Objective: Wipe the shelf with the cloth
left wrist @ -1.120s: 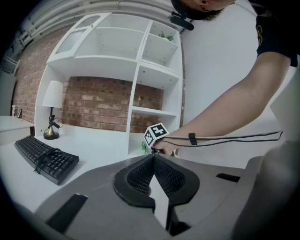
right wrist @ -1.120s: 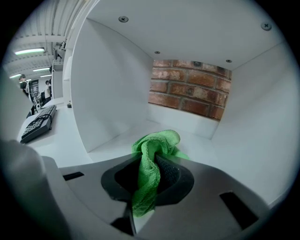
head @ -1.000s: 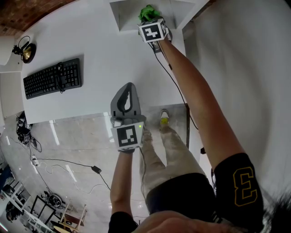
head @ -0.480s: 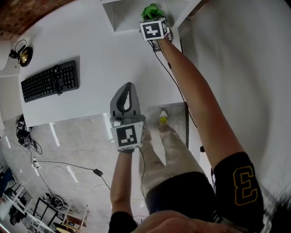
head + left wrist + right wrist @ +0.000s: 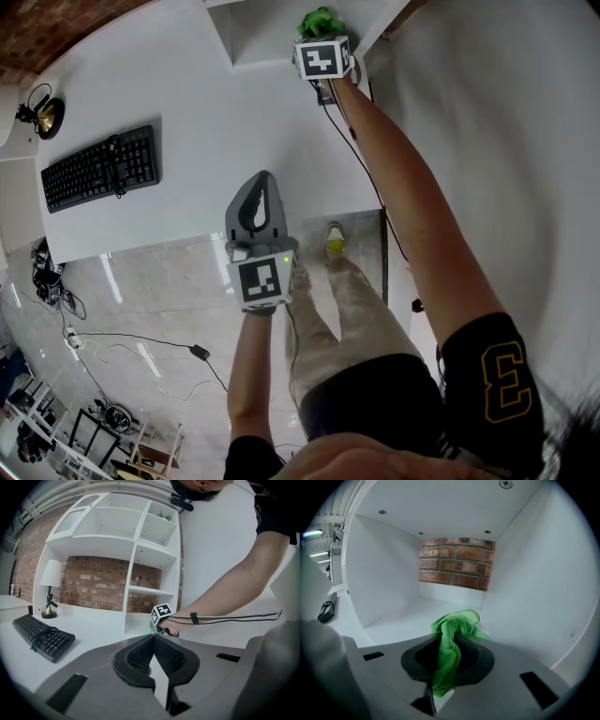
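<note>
A green cloth (image 5: 453,634) is pinched in my right gripper (image 5: 452,641), its bunched end resting on the white floor of the shelf (image 5: 408,618) compartment, close to the right wall. From the head view the same green cloth (image 5: 319,22) shows just beyond the right gripper (image 5: 322,45) inside the bottom cubby of the shelf (image 5: 255,33). My left gripper (image 5: 257,192) hangs over the desk's front edge, jaws closed with nothing between them. The left gripper view looks past the left gripper (image 5: 153,641) toward the right gripper's marker cube (image 5: 161,614).
A black keyboard (image 5: 98,169) and a small brass lamp (image 5: 42,111) sit on the white desk (image 5: 216,141) to the left. A white wall runs along the right. Brick (image 5: 456,562) backs the compartment. Cables lie on the floor (image 5: 141,342).
The right gripper with the cloth has shifted slightly to the right and deeper along the shelf floor. The left gripper has stayed in place.
</note>
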Demonstrator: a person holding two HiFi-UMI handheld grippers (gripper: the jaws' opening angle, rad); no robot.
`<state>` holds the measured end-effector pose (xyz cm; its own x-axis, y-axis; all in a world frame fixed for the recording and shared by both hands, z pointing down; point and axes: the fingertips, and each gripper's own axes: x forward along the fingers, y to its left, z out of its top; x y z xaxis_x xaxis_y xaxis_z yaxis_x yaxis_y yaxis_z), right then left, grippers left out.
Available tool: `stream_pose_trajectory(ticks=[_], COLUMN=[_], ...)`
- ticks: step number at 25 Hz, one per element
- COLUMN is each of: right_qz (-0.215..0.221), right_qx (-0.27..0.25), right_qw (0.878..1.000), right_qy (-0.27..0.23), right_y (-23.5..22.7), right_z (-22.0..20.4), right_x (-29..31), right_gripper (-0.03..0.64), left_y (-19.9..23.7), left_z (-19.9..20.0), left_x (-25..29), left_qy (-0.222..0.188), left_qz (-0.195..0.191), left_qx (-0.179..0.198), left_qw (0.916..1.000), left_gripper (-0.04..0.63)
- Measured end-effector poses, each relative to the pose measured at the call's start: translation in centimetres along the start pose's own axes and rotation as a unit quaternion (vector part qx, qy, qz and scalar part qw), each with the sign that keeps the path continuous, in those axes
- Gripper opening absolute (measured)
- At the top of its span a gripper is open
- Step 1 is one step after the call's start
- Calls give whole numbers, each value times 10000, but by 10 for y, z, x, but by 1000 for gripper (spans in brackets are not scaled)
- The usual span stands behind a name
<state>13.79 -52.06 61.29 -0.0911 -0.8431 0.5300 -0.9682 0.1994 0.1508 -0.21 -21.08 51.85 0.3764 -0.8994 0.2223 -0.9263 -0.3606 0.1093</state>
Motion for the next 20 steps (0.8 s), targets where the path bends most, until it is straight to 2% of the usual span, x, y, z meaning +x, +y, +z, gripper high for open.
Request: stream_pose_trajectory(ticks=[12, 17, 20], right_qz=[-221, -306, -313], right_qx=[514, 1176, 1135], right_qw=[9984, 9926, 9930], right_qy=[-42, -68, -31], right_y=[-18, -28, -27], right_z=[-9, -11, -13], right_x=[0, -2, -2], right_gripper=[40, 40, 40], left_y=[-3, -1, 0], left_z=[-4, -5, -6], left_x=[0, -1, -4], left_qy=[31, 29, 40], left_qz=[-63, -49, -45], left_qx=[-16, -46, -31], left_qw=[10000, 10000, 10000], left_gripper=[18, 18, 18])
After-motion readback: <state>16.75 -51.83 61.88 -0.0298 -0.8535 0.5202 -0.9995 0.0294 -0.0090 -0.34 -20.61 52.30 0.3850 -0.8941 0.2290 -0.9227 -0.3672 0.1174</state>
